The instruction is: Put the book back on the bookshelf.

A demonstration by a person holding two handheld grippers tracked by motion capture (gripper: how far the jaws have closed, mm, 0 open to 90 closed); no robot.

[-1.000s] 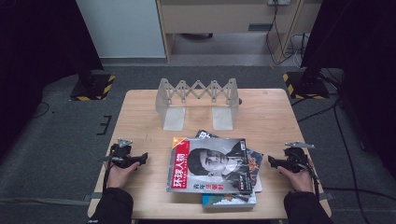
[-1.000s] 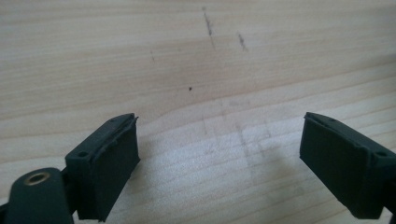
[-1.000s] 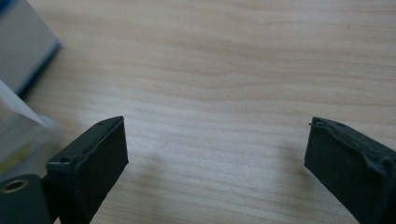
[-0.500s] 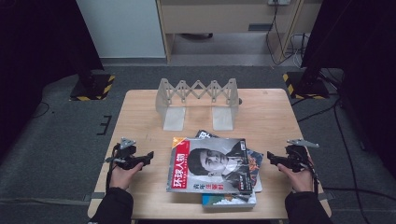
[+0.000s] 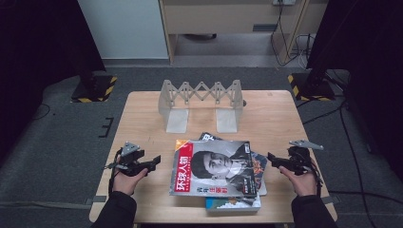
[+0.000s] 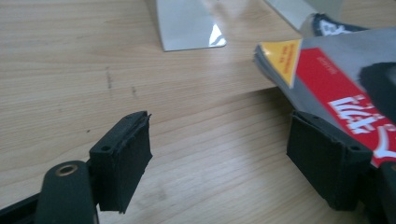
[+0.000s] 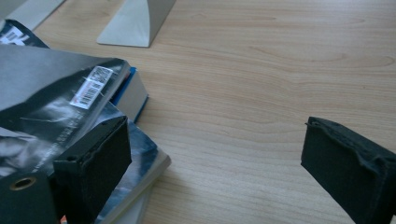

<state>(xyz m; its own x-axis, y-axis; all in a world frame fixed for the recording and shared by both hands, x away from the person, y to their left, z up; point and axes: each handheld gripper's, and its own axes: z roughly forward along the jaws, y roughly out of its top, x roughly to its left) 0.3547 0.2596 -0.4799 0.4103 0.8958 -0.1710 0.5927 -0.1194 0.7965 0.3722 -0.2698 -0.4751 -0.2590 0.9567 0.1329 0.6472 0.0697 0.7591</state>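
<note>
A pile of magazines and books (image 5: 216, 173) lies at the table's front centre. The top magazine has a grey portrait cover with a red strip. My left gripper (image 5: 155, 162) hovers just left of the pile, pointing at it. Its jaws are open and have just been closing a little, with only bare wood between them. In the left gripper view (image 6: 224, 163) the top magazine's yellow corner (image 6: 285, 58) sits close by the right jaw. My right gripper (image 5: 271, 158) hovers open just right of the pile. In the right gripper view (image 7: 219, 168) the pile's edge (image 7: 56, 102) lies beside the left jaw.
A pale folding book rack (image 5: 202, 92) stands at the back of the wooden table (image 5: 280, 118), with two flat foot plates (image 6: 187, 23) (image 7: 135, 18) reaching toward the pile. Grey carpet, cables and dark stands surround the table.
Both hands have lifted slightly off the table and drifted a little inward toward the pile. The left jaws stand a bit narrower than before. The pile has not moved.
</note>
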